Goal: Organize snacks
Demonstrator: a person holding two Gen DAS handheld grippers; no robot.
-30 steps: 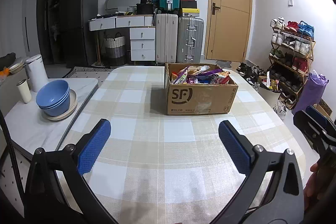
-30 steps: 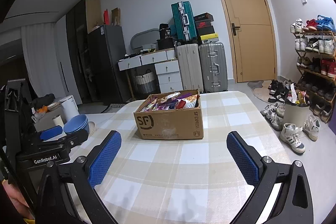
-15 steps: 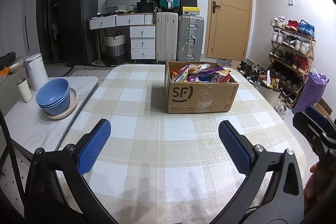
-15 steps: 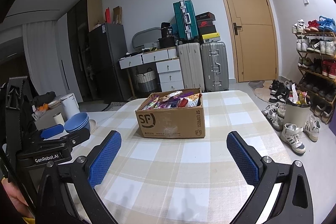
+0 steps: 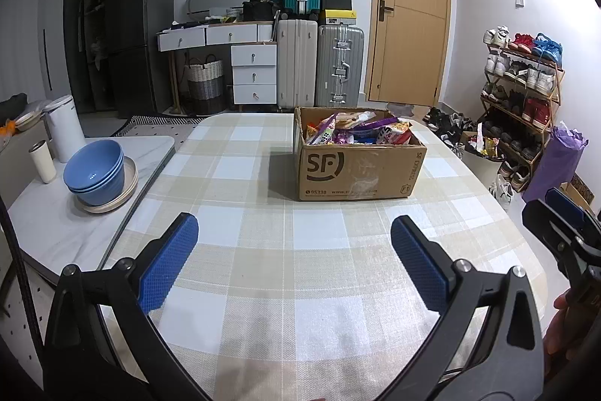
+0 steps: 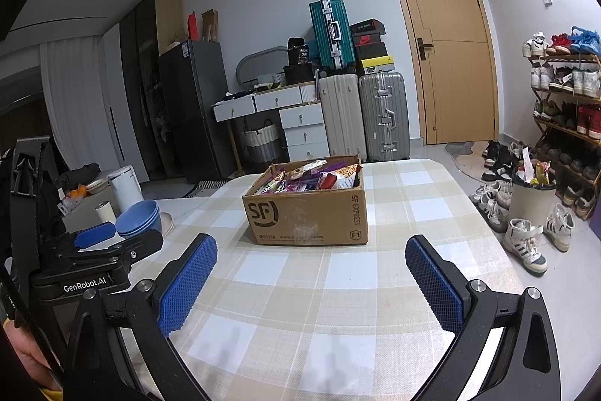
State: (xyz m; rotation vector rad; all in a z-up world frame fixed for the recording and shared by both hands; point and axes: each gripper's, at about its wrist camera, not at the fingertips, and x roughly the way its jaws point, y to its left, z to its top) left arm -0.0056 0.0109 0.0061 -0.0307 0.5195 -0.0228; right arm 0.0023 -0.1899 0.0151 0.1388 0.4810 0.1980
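The snack packets (image 5: pixel 353 130) overlap in the cardboard box (image 5: pixel 360 171), labels unreadable. At the lower right frame edge, the right gripper (image 5: pixel 563 224) is cut off.

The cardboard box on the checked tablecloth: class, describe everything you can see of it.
The cardboard box is brown corrugated card, printed with a dark SF logo and SF EXPRESS on one side. It stands upright on the checked tablecloth, top open, filled to the rim with colourful snack packets. Scuffed tape residue marks its front. Neither open gripper touches it; both hover short of it.
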